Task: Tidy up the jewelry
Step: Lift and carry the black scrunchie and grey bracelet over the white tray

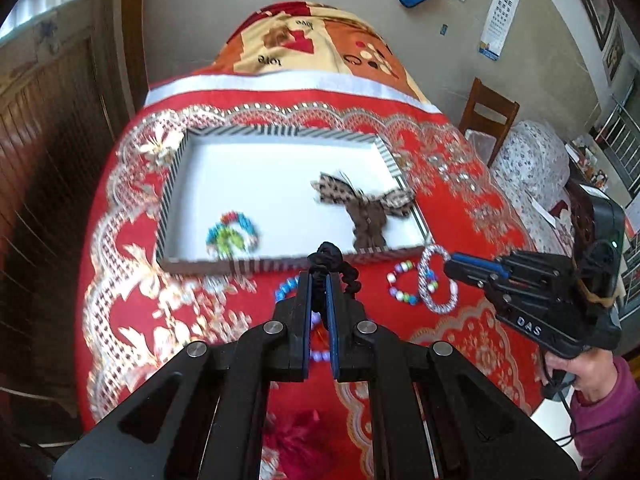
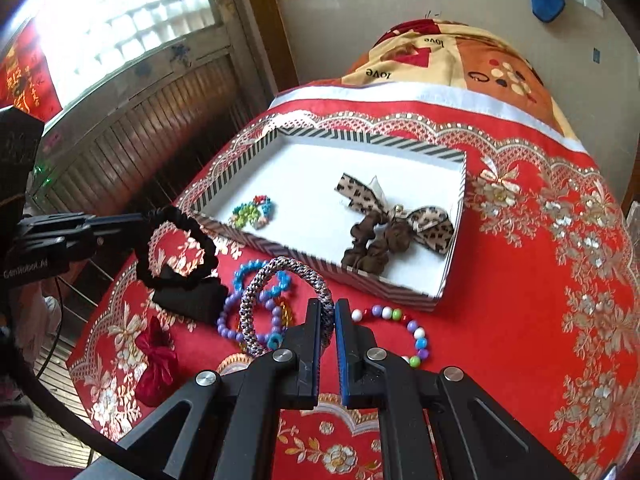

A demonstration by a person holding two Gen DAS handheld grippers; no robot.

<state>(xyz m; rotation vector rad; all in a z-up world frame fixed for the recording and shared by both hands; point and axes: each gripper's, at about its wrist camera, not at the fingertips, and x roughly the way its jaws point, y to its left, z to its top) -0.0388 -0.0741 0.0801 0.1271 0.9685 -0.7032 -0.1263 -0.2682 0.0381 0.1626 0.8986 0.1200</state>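
Left tool [image 1: 319, 280] pinches the soft, floppy black scrunchie [image 2: 176, 248] by its band, right tool [image 2: 328, 312] clamps the springy woven bangle [image 2: 286, 304] at its rim, both light pieces dangling just short of the striped tray [image 2: 440, 294]

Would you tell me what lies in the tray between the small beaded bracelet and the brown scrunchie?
Nothing: bare white tray floor separates the beaded bracelet from the brown scrunchie, clearest in the right wrist view.

Left gripper [image 1: 319, 280]: yours, tilted downward, jaws clamped tight.
Right gripper [image 2: 328, 312]: yours, tilted downward, jaws clamped too.
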